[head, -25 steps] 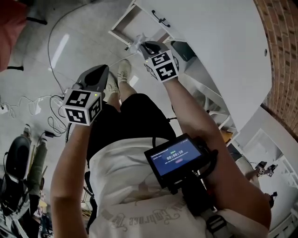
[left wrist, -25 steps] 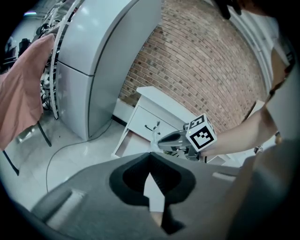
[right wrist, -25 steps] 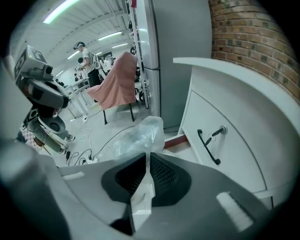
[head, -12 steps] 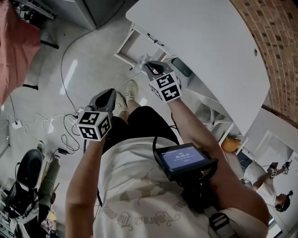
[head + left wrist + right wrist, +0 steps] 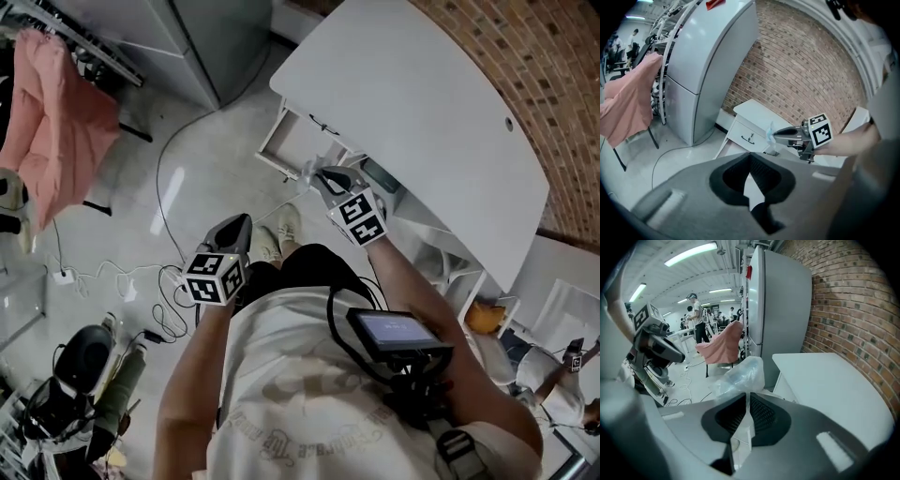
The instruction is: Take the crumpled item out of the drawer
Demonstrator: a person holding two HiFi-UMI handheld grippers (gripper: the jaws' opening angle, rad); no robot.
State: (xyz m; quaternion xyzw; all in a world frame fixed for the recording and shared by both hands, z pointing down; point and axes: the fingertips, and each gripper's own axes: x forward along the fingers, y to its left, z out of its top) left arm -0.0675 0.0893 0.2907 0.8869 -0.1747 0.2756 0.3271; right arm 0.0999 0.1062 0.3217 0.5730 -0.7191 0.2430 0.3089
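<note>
The right hand-held gripper (image 5: 746, 398) pinches the crumpled plastic bag (image 5: 739, 374) by an edge (likely to hold it clear of the open drawer (image 5: 287, 142) just ahead). The left hand-held gripper (image 5: 751, 164) is pressed together, empty.

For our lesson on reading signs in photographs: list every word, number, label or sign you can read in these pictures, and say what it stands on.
None reads clearly.
Shirt: printed lettering, too blurred to read.
Chest screen: display text, too small.
Red tag on the grey cabinet: unreadable.
Cubes on left gripper and right gripper: square patterns, no words.
</note>
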